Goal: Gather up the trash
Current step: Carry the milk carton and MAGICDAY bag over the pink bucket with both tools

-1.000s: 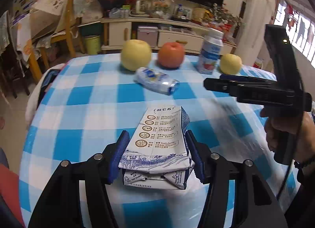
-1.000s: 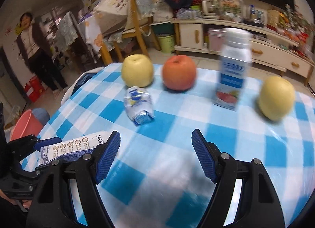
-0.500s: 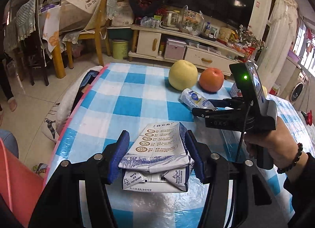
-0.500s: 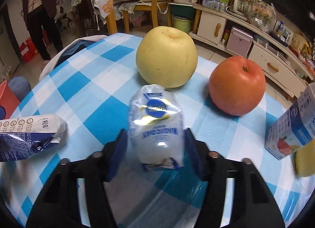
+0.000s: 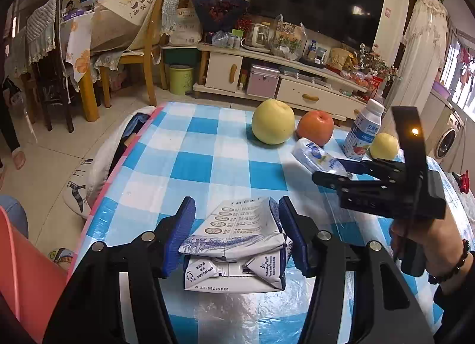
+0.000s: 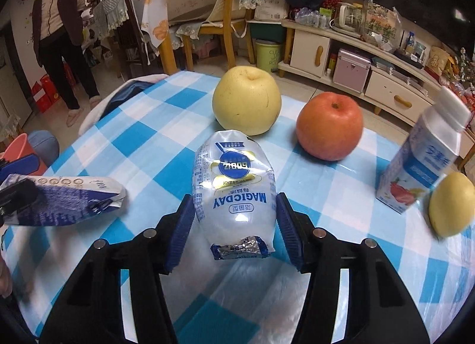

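My left gripper (image 5: 236,232) squeezes the flat milk carton (image 5: 237,243) above the checked table (image 5: 193,166). My right gripper (image 6: 231,222) hugs the white snack bag (image 6: 234,189), whose long side points straight ahead, away from me.

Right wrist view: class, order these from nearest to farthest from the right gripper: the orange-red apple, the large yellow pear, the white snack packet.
1. White snack packet, between the right gripper fingers.
2. Orange-red apple, ahead, right.
3. Large yellow pear, ahead, behind the packet; close to the apple's distance.
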`<control>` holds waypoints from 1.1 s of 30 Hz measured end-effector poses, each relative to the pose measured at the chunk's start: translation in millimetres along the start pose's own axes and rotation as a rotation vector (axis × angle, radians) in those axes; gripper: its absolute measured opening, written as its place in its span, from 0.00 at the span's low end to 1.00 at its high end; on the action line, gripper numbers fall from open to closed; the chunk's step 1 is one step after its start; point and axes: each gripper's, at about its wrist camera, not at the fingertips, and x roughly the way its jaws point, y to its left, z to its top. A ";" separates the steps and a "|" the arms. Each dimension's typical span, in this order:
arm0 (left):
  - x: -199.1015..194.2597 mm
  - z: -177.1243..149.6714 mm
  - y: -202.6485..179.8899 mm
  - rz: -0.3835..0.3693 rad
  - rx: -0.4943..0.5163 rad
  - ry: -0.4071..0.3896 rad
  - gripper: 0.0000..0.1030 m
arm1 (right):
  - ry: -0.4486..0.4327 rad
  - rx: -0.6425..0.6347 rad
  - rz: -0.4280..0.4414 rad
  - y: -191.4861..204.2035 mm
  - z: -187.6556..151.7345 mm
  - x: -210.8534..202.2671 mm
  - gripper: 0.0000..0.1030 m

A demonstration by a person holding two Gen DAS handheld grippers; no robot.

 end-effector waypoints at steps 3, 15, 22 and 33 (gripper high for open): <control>-2.7 -2.3 -2.7 0.006 0.011 0.007 0.58 | -0.008 0.002 -0.002 1.4 -9.2 -13.3 0.55; 64.7 -23.7 -26.4 0.057 0.104 0.227 0.83 | -0.035 0.086 0.047 -9.1 -53.8 -34.8 0.55; 79.0 -24.7 -29.8 0.086 0.130 0.255 0.55 | -0.054 0.115 0.076 -14.0 -60.9 -35.5 0.55; 32.3 -15.6 -41.5 0.049 0.143 0.127 0.54 | -0.095 0.112 0.076 -8.3 -58.3 -56.6 0.55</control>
